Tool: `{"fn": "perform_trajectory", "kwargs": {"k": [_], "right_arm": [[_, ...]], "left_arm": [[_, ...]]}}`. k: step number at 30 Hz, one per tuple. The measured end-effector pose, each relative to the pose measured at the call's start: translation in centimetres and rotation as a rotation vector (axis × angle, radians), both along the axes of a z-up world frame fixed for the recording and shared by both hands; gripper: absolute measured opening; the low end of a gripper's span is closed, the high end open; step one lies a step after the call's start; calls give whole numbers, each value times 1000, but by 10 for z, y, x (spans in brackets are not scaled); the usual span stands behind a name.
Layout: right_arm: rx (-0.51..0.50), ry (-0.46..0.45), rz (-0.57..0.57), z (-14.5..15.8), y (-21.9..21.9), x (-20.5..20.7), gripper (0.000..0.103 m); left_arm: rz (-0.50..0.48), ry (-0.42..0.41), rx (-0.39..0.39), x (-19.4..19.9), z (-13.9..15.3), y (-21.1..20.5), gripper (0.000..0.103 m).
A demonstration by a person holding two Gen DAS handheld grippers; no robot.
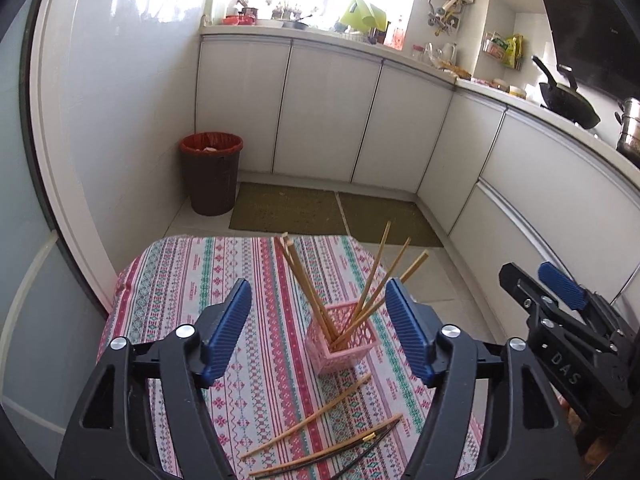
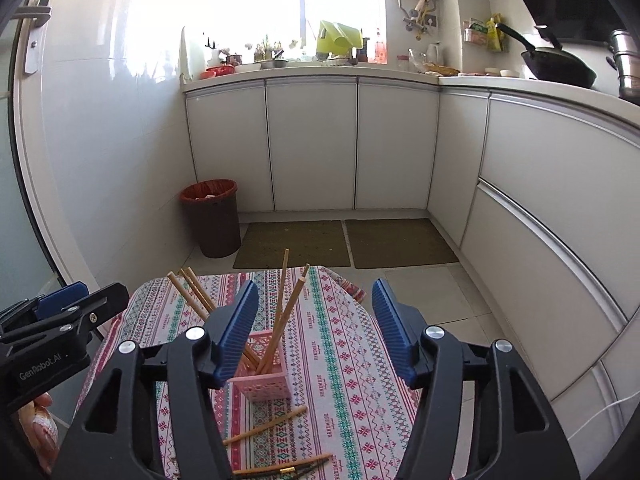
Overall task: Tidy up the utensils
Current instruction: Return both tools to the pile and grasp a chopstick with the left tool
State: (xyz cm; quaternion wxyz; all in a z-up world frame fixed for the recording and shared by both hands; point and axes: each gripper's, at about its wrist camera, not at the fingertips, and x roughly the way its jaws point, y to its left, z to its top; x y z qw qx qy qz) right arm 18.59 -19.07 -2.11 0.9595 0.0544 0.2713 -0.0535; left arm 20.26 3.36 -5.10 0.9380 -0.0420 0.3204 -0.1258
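Your left gripper (image 1: 318, 300): fingers spread wide, holding nothing, above the surface (image 1: 180, 280). Your right gripper (image 2: 314, 304): fingers likewise wide and empty. Pink basket (image 1: 342, 338): upright mid-surface on the patterned cloth, with several wooden chopsticks (image 1: 304, 280) standing tilted in it. Loose wooden chopsticks (image 1: 308, 420): lying flat on the cloth nearer you than the basket. Dark chopsticks (image 1: 360, 448): lying beside them, at the near edge.
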Motion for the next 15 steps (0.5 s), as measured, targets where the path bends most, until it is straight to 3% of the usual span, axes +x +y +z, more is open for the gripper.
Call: {"fn": "perform_trajectory", "kwargs": {"k": [7, 15], "right_arm": [[20, 16, -69, -28, -16, -25, 96], [205, 219, -107, -89, -62, -47, 96]], "left_arm": [[-17, 69, 49, -2, -28, -3, 96], [-181, 319, 166, 17, -95, -28, 96]]}}
